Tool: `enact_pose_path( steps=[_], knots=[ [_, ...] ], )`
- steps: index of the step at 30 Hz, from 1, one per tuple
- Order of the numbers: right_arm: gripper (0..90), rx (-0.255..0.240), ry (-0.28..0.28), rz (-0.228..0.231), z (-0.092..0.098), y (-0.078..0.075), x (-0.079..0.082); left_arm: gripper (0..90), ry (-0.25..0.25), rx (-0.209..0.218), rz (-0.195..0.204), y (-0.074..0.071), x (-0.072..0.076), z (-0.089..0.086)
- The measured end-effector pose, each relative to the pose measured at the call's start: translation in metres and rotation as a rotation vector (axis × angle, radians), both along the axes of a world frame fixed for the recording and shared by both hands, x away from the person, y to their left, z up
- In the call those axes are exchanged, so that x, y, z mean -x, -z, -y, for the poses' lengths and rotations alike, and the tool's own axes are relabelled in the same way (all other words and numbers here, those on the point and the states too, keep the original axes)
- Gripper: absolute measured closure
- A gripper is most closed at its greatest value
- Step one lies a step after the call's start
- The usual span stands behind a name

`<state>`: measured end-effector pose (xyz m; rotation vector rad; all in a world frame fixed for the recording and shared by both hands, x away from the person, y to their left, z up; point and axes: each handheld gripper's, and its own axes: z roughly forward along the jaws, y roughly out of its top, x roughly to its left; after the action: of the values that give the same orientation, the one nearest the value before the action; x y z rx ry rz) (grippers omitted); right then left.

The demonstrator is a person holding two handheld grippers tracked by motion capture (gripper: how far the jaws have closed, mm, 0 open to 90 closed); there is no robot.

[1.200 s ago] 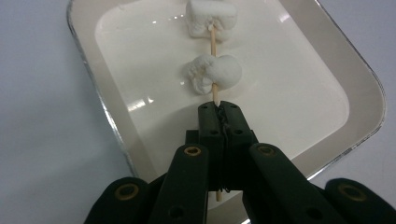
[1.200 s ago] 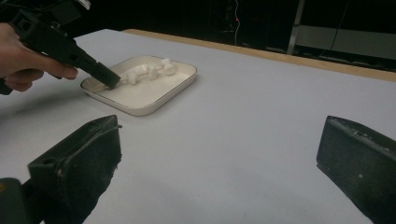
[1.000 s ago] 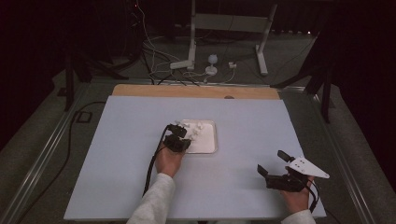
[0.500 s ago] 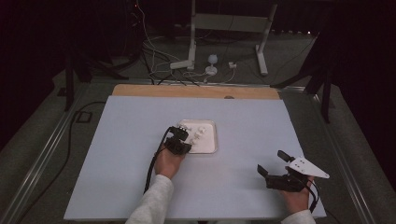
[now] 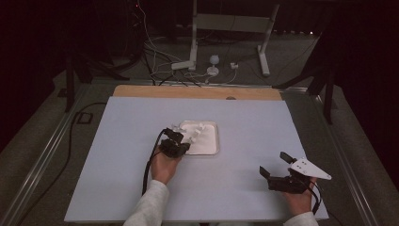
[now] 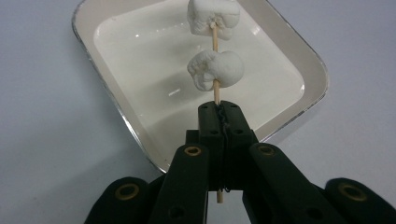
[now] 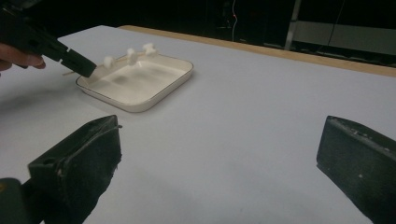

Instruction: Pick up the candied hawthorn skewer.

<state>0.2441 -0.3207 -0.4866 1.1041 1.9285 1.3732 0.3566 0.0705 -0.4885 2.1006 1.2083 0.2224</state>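
- I have the left gripper [image 6: 219, 122] pressed together on the bare lower end of a thin wooden skewer [image 6: 215, 88], with a short stub of the stick poking out behind the jaws
- The skewer carries white marshmallows; two show in the left gripper view, the nearer marshmallow [image 6: 216, 69] just ahead of the jaws and a farther marshmallow [image 6: 213, 17] at the frame edge. The right gripper view shows three white lumps along the stick
- The skewer hangs over the white tray [image 5: 211, 149], which sits near the middle of the bench [image 5: 263, 136]; I cannot tell whether the stick touches the tray rim
- My right gripper [image 5: 278, 170] rests near the front right corner of the bench, jaws spread wide and holding nothing, well apart from the tray
- Handling judgement: the load is light; the skewer is stiff but thin and could snap or roll in the jaws under side load
- The marshmallows are soft and probably tacky; squeezing one would dent it, and it may slide along the stick
- Best hold, in my view: the bare wood, not the marshmallows
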Motion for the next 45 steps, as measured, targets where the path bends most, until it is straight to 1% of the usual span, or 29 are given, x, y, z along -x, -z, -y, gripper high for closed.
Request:
enact_pose_path(
  steps=[4,5,6,7,8,9,10,12,13,14,16,17,19,22,25,28,30,31,33,34,36,39,40,41,45],
  knots=[
    [0.0,-0.007,-0.003,-0.012,-0.001,0.001,0.000,90.0,0.000,0.033,0.026,-0.006,0.004,-0.006],
    [0.0,-0.019,-0.004,-0.021,-0.001,0.000,-0.001,90.0,0.000,0.035,0.035,-0.007,0.006,-0.008],
    [0.0,-0.019,-0.004,-0.021,-0.001,0.000,-0.001,90.0,0.008,0.042,0.043,-0.008,0.007,-0.010],
    [0.0,-0.030,-0.010,-0.026,-0.001,-0.001,-0.002,90.0,0.014,0.057,0.051,-0.009,0.008,-0.012],
    [0.0,-0.040,-0.007,-0.026,-0.001,-0.004,-0.002,90.0,0.021,0.067,0.058,-0.010,0.010,-0.013],
    [0.0,-0.040,-0.007,-0.026,-0.001,-0.004,-0.002,90.0,0.025,0.065,0.065,-0.011,0.012,-0.015],
    [0.0,-0.053,-0.017,-0.024,-0.001,-0.009,-0.003,90.0,0.029,0.069,0.074,-0.012,0.013,-0.017],
    [0.0,-0.057,-0.020,-0.025,-0.001,-0.012,-0.003,90.0,0.041,0.090,0.094,-0.014,0.016,-0.022],
    [0.0,-0.066,-0.025,-0.025,-0.001,-0.015,-0.004,90.0,0.037,0.088,0.100,-0.015,0.018,-0.024],
    [0.0,-0.077,-0.035,-0.029,-0.002,-0.020,-0.007,90.0,0.038,0.096,0.108,-0.016,0.019,-0.026],
    [0.0,-0.087,-0.047,-0.027,-0.003,-0.024,-0.010,90.0,0.049,0.111,0.121,-0.018,0.021,-0.030],
    [0.0,-0.098,-0.059,-0.031,-0.004,-0.027,-0.013,90.0,0.050,0.110,0.126,-0.019,0.023,-0.031],
    [0.0,-0.102,-0.068,-0.031,-0.006,-0.029,-0.015,90.0,0.062,0.116,0.135,-0.021,0.026,-0.034],
    [0.1,-0.092,-0.097,-0.037,-0.015,-0.036,-0.026,90.0,0.068,0.116,0.148,-0.023,0.030,-0.037],
    [0.1,-0.091,-0.112,-0.041,-0.020,-0.039,-0.030,90.0,0.079,0.127,0.165,-0.026,0.035,-0.042],
    [0.1,-0.080,-0.136,-0.040,-0.028,-0.043,-0.035,90.0,0.087,0.158,0.181,-0.029,0.039,-0.048],
    [0.1,-0.079,-0.151,-0.040,-0.033,-0.045,-0.037,90.0,0.086,0.160,0.184,-0.030,0.042,-0.051],
    [0.6,-0.081,-0.170,-0.037,-0.038,-0.048,-0.040,90.0,0.088,0.167,0.185,-0.030,0.043,-0.053],
    [0.6,-0.081,-0.175,-0.036,-0.040,-0.049,-0.041,90.0,0.093,0.177,0.196,-0.030,0.047,-0.055],
    [0.6,-0.085,-0.184,-0.034,-0.046,-0.053,-0.045,90.0,0.095,0.180,0.199,-0.030,0.048,-0.056],
    [0.6,-0.089,-0.188,-0.033,-0.048,-0.054,-0.047,90.0,0.094,0.199,0.201,-0.029,0.050,-0.058],
    [0.5,-0.097,-0.200,-0.038,-0.057,-0.060,-0.054,90.0,0.101,0.204,0.210,-0.030,0.051,-0.060],
    [0.5,-0.097,-0.200,-0.038,-0.057,-0.060,-0.054,90.0,0.102,0.217,0.214,-0.030,0.052,-0.061],
    [0.5,-0.102,-0.207,-0.036,-0.062,-0.064,-0.058,90.0,0.104,0.219,0.218,-0.031,0.052,-0.062],
    [0.5,-0.109,-0.216,-0.039,-0.069,-0.069,-0.063,90.0,0.107,0.226,0.233,-0.032,0.054,-0.064]
  ],
)
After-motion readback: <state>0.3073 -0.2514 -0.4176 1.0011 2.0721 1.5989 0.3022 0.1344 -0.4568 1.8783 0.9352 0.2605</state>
